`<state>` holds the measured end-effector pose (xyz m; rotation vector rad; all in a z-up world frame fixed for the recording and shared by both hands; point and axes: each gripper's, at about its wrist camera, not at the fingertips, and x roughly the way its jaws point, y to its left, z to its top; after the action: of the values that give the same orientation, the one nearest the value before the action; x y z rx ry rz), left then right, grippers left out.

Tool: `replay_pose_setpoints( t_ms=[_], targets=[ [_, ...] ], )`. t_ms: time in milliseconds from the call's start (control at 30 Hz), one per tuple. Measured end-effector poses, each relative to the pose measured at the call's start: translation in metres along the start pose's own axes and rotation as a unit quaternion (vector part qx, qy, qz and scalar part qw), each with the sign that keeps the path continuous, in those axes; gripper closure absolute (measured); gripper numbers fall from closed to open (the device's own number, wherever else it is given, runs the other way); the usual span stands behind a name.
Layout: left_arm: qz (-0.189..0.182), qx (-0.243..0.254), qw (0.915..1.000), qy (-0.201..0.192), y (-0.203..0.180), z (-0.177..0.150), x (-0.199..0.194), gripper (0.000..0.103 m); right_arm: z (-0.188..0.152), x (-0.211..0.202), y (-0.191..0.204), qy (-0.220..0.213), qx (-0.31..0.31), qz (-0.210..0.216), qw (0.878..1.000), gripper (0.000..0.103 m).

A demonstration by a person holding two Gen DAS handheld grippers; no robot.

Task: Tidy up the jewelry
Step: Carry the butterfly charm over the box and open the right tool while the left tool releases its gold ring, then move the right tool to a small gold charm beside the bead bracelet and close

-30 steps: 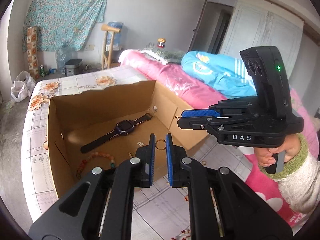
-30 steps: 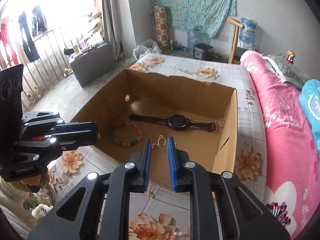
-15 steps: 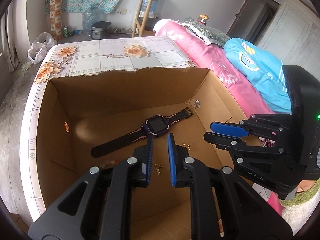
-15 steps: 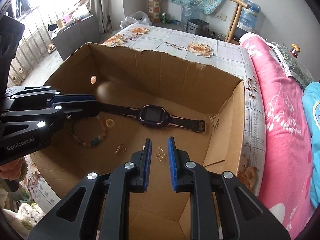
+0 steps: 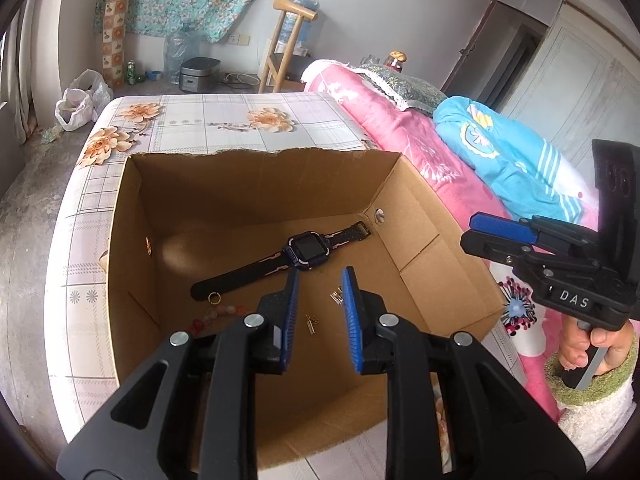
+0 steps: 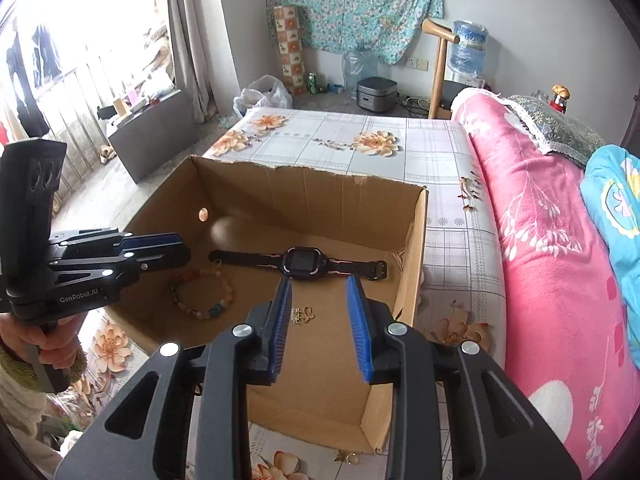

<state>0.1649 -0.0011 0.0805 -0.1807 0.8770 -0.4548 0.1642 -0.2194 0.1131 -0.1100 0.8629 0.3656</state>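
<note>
An open cardboard box (image 5: 256, 184) (image 6: 412, 248) stands on the flowered tabletop. Inside lie a dark smartwatch (image 5: 306, 246) (image 6: 298, 262), a beaded bracelet (image 6: 202, 292) (image 5: 218, 314), a gold ring (image 5: 214, 298), and small gold pieces (image 5: 311, 323) (image 6: 302, 314). My left gripper (image 5: 318, 312) is open and empty above the box, over the gold pieces. My right gripper (image 6: 320, 316) is open and empty above the box, beside the gold pieces. Each gripper shows in the other's view, the right (image 5: 520, 240) and the left (image 6: 132, 250).
A bed with pink (image 6: 540, 240) and blue (image 5: 500, 160) blankets lies to the right. A small gold piece (image 6: 348, 458) lies on the tabletop (image 5: 224, 120) in front of the box. A chair (image 5: 288, 56), water bottles and a rice cooker stand at the back.
Both grippers opened and let their small gold pieces drop into the box. Both then drew back and up a little from the box.
</note>
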Motion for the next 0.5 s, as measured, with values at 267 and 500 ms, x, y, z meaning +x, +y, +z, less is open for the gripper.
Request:
replay_pose_setpoints(
  t_ms=[267, 500],
  targets=[
    [-0.068, 0.046, 0.9954, -0.05, -0.026, -0.056, -0.067, 0.066, -0.047, -0.075, 0.015, -0.079, 0.031, 0.054, 0.995, 0.063],
    [-0.107, 0.121, 0.9852, -0.058, -0.059, -0.122, -0.084, 0.054, -0.115, -0.079, 0.03, -0.068, 0.056, 0.073, 0.993, 0.063]
  ],
)
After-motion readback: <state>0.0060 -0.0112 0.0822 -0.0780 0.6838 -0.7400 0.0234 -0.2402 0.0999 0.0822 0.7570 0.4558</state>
